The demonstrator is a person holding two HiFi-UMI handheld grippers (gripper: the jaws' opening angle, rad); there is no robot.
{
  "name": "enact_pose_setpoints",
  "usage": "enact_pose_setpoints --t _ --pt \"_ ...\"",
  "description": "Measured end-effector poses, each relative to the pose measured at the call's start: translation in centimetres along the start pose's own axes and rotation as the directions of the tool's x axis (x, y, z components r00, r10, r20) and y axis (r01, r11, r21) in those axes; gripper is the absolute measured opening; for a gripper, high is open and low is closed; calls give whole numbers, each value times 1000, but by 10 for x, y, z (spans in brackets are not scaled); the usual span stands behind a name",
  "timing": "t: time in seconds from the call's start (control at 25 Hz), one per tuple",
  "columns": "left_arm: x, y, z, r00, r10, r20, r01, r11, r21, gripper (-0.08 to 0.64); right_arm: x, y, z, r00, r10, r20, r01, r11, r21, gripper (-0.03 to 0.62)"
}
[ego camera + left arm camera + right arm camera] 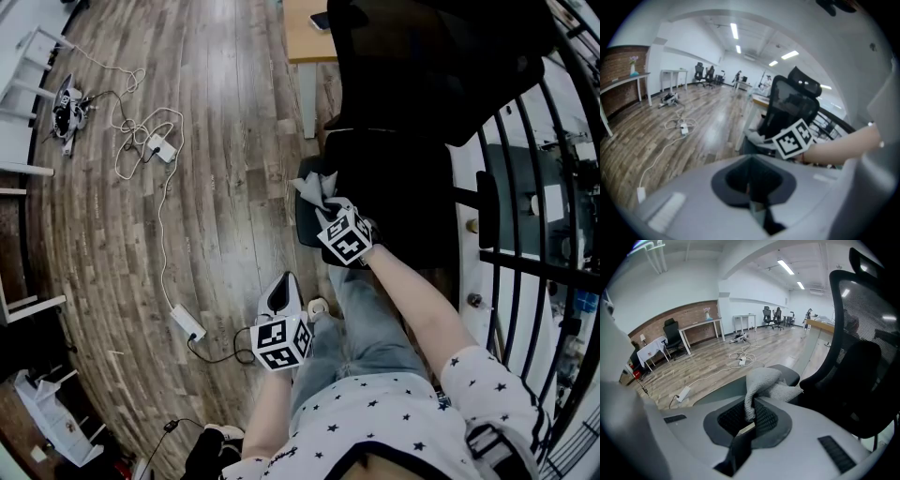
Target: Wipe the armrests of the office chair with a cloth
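A black office chair (422, 103) stands in front of me, its mesh back (862, 357) at the right of the right gripper view. My right gripper (330, 204) is shut on a grey cloth (314, 187), which lies bunched on the chair's near dark armrest pad (306, 227). In the right gripper view the cloth (764, 385) runs from the jaws (749, 420) up onto the armrest (790, 375). My left gripper (280, 292) hangs lower left, away from the chair, shut with nothing in it (751, 187). It looks toward the chair (790, 105) and the cloth (757, 136).
White cables with a power strip (155, 145) trail over the wood floor to an adapter (187, 323). A wooden desk (305, 37) stands behind the chair. Black railing bars (525, 187) run along the right. White shelf frames (28, 103) line the left edge.
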State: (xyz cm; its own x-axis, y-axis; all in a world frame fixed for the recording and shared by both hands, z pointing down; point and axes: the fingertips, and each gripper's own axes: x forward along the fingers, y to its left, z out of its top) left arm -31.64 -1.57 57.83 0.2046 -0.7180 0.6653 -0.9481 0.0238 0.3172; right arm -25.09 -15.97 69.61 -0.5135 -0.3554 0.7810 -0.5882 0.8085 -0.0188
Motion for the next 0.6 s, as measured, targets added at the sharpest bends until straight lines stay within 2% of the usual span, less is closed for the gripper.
enact_pose_setpoints --t 0.6 --pt "-22 -3 -13 1000 -4 16 4 1000 6 6 -14 35 -20 1000 24 -16 -24 1000 -15 31"
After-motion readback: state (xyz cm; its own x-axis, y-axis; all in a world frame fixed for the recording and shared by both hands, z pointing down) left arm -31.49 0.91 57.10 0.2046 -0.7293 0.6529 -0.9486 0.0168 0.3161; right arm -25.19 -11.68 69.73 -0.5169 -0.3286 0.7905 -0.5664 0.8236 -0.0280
